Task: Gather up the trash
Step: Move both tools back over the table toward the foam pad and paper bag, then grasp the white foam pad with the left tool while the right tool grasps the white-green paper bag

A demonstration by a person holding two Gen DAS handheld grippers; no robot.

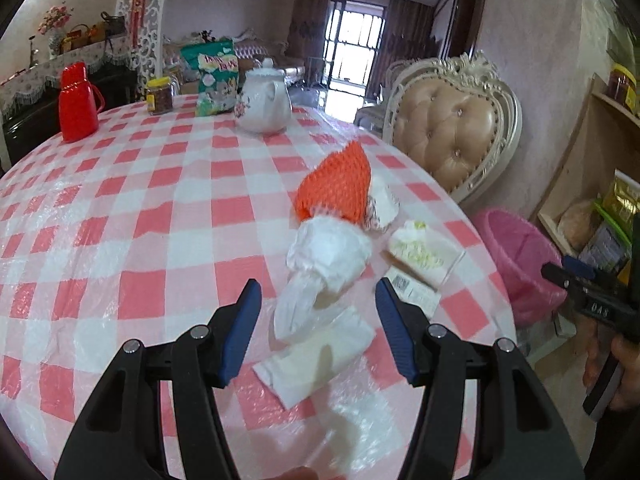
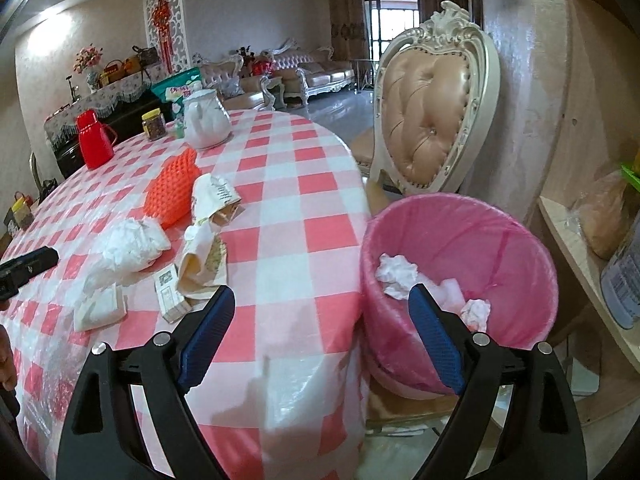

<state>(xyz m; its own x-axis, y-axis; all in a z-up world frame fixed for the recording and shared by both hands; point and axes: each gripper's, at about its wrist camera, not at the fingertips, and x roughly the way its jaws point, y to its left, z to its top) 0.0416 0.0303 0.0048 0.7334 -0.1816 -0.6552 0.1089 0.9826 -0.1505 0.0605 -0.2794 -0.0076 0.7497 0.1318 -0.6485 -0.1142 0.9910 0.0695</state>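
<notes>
Left wrist view shows our left gripper (image 1: 318,312) spread wide and empty over the crumpled white tissue (image 1: 328,254), beside the orange foam net (image 1: 334,184) on the checked table (image 1: 120,200). Our right gripper (image 2: 320,332) also gapes empty near the pink bin (image 2: 516,236), which already holds wads. We judge a pickup is starting: we should lower, straddle the tissue and close gently.
</notes>
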